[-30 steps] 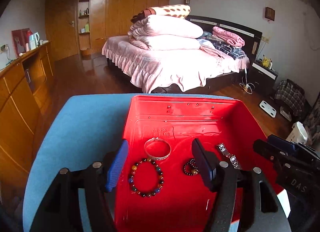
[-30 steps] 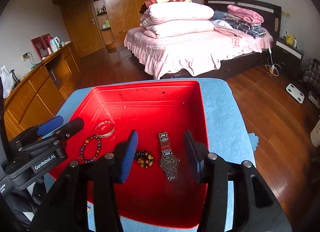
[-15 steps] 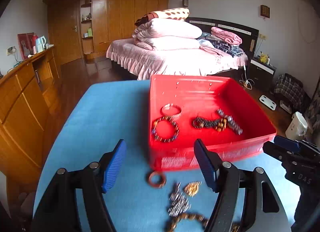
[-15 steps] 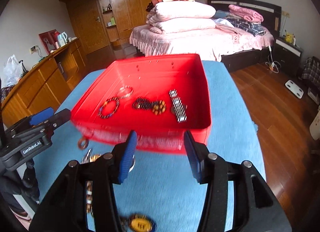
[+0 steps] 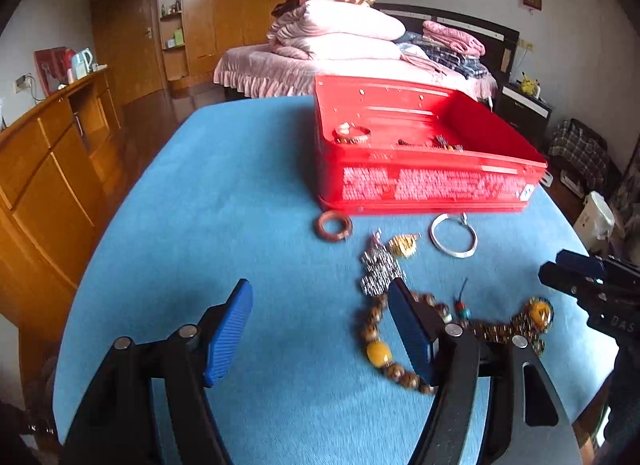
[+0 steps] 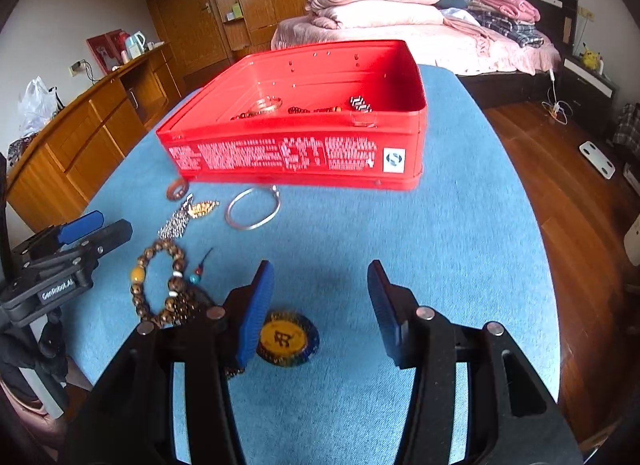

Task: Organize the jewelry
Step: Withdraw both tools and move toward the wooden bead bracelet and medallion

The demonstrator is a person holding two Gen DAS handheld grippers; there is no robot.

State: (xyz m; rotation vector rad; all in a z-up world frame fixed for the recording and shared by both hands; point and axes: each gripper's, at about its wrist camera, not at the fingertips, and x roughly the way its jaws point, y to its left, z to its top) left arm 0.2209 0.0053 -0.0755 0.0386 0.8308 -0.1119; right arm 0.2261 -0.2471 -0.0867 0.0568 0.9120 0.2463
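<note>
A red box (image 5: 428,181) (image 6: 304,153) stands on the blue table with several bracelets and a watch inside. In front of it lie a brown ring (image 5: 335,225) (image 6: 177,189), a silver bangle (image 5: 454,240) (image 6: 253,209), a gold brooch (image 5: 403,245) (image 6: 203,207), a silver chain piece (image 5: 380,271) (image 6: 175,225), a brown bead bracelet (image 5: 386,345) (image 6: 158,285) and a yellow round pendant (image 5: 540,315) (image 6: 287,339). My left gripper (image 5: 320,329) is open and empty, near the bead bracelet. My right gripper (image 6: 320,305) is open and empty, above the pendant.
The blue table (image 5: 224,193) (image 6: 460,225) drops off at its rounded edges. A wooden cabinet (image 5: 48,169) stands to the left. A bed with folded pink bedding (image 6: 384,5) is behind the table. Wood floor lies to the right.
Both grippers have pulled back from over the red box toward the near table edge. The loose jewelry in front of the box has come into view.
</note>
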